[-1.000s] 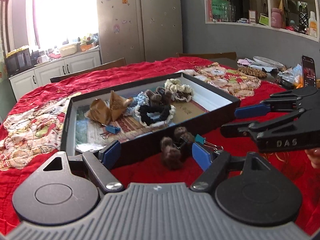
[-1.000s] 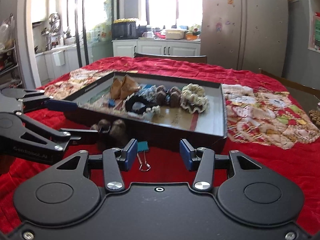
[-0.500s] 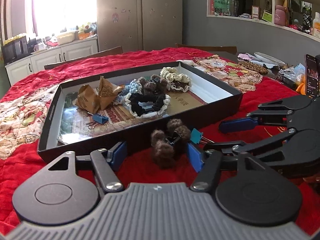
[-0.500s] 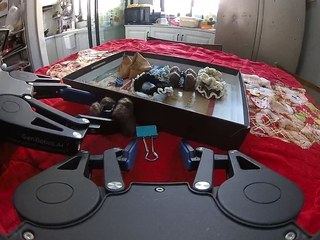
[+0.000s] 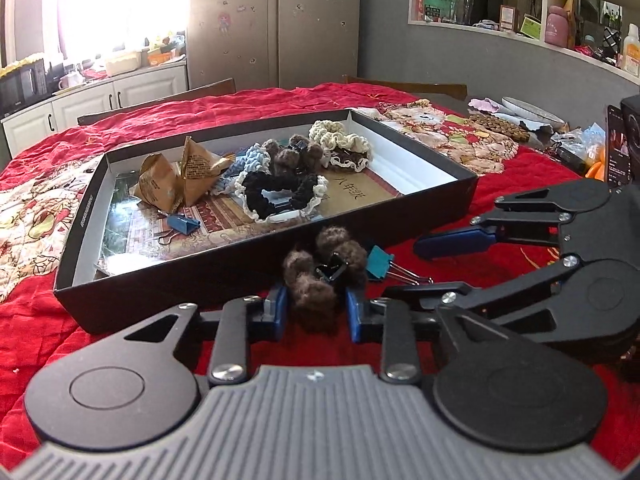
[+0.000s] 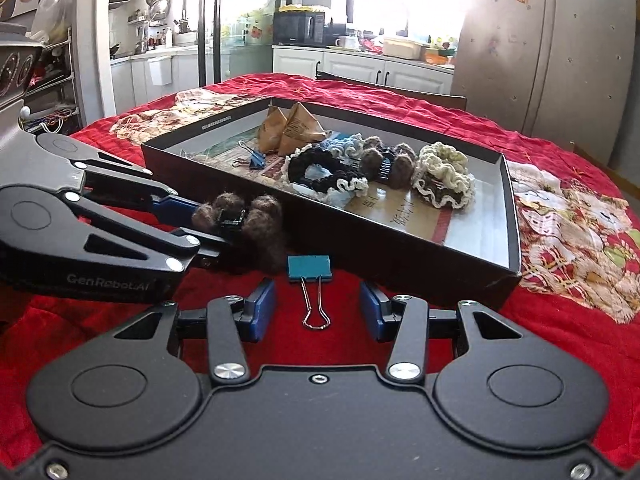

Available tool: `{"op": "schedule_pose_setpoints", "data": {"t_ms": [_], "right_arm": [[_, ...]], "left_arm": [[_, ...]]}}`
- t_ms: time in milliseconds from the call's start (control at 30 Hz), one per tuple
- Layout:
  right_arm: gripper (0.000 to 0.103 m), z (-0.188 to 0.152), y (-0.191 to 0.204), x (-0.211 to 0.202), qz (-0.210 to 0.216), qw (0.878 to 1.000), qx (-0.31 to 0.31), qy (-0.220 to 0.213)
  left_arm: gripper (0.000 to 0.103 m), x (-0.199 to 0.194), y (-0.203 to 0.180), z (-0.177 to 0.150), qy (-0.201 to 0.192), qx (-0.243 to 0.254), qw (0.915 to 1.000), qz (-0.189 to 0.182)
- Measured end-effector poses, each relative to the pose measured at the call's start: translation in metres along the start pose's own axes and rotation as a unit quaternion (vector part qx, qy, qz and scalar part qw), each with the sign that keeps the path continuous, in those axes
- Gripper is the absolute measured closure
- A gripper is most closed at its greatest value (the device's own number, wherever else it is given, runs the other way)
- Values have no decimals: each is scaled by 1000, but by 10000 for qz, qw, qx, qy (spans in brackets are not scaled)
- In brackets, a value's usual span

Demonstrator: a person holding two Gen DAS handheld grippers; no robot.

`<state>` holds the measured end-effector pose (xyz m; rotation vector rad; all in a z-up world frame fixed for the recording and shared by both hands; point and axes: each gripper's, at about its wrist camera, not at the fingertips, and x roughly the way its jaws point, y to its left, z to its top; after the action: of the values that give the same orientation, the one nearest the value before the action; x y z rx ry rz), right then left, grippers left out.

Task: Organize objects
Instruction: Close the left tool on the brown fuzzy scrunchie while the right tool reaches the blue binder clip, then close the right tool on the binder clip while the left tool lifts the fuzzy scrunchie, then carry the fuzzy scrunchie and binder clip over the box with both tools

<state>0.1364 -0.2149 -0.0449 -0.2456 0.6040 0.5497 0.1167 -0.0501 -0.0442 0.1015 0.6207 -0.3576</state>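
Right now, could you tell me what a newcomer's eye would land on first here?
The bright red tablecloth, then the black tray on it, holding scrunchies and brown paper packets. In front of the tray, the left claw has just been closing around a brown fuzzy hair clip; the right claw stands open over a teal binder clip.

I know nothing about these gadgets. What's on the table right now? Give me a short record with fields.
surface: red cloth
box: open, black, holds hair ties, paper packets and a blue clip
left gripper: jaws have just been closing, around a brown fuzzy hair clip lying in front of the box
right gripper: open, with the handles of a teal binder clip between its fingers, not touching
still outside box: hair clip, teal binder clip
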Motion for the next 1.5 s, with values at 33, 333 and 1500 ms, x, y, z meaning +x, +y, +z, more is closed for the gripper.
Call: {"op": "schedule_pose_setpoints", "data": {"t_ms": [33, 333, 1500], "right_arm": [[59, 0, 1, 0, 0, 10000, -21, -3], [60, 6, 3, 11, 54, 10000, -50, 42], [79, 11, 9, -29, 22, 9990, 42, -450]], "left_arm": [[70, -1, 0, 0, -7, 5, 10000, 22], [70, -15, 5, -4, -54, -3, 10000, -9], [70, -50, 21, 14, -482, -206, 9986, 39]]}}
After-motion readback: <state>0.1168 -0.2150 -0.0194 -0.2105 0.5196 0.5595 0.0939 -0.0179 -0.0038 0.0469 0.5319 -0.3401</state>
